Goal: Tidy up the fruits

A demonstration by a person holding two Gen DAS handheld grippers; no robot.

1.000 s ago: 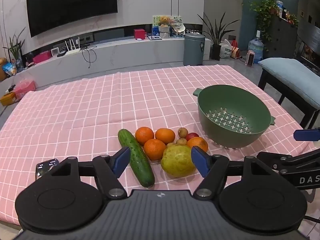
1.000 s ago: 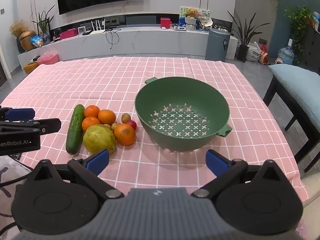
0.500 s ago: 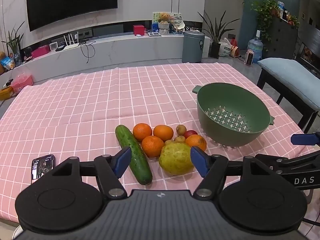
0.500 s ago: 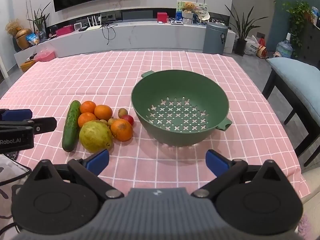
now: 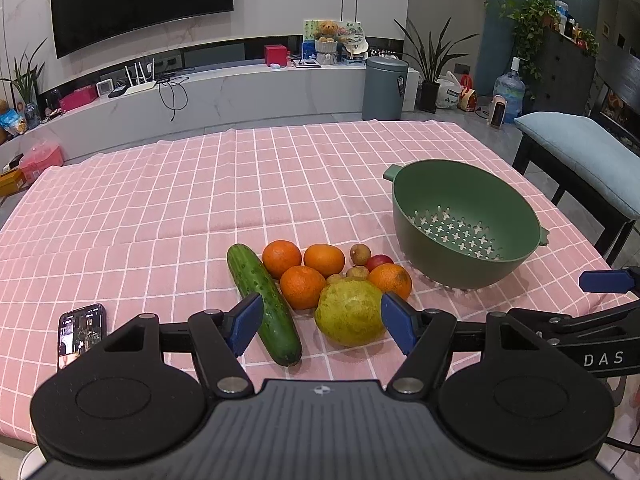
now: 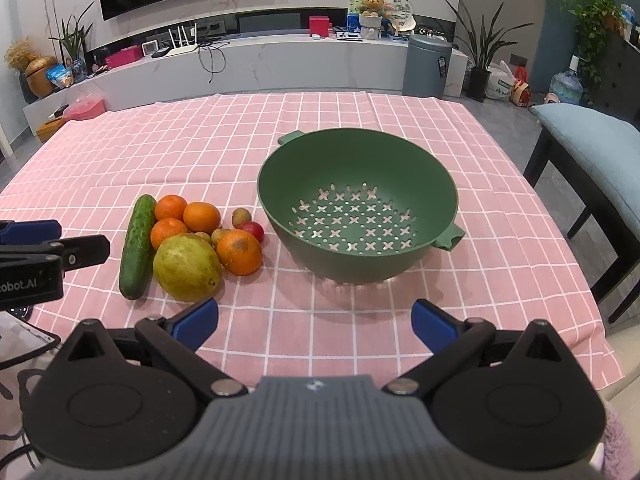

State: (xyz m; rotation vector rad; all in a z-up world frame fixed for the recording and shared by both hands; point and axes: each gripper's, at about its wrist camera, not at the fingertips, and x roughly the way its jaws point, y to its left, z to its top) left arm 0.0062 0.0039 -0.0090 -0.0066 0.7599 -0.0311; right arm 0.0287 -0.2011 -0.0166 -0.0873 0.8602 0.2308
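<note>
Right gripper (image 5: 600, 344) side, left wrist view: "DAS" (cut off at frame edge)
Left gripper (image 6: 28, 276) side, right wrist view: "obot.AI" (start cut off)
Other print: unreadable

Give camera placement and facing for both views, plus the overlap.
Left wrist: sits on the left gripper, angled down over the fruit pile, cucumber ahead; the right gripper pokes in at right.
Right wrist: sits on the right gripper, angled down at the colander; the left gripper shows at left.
Shared: fruit, colander, pink tablecloth.
</note>
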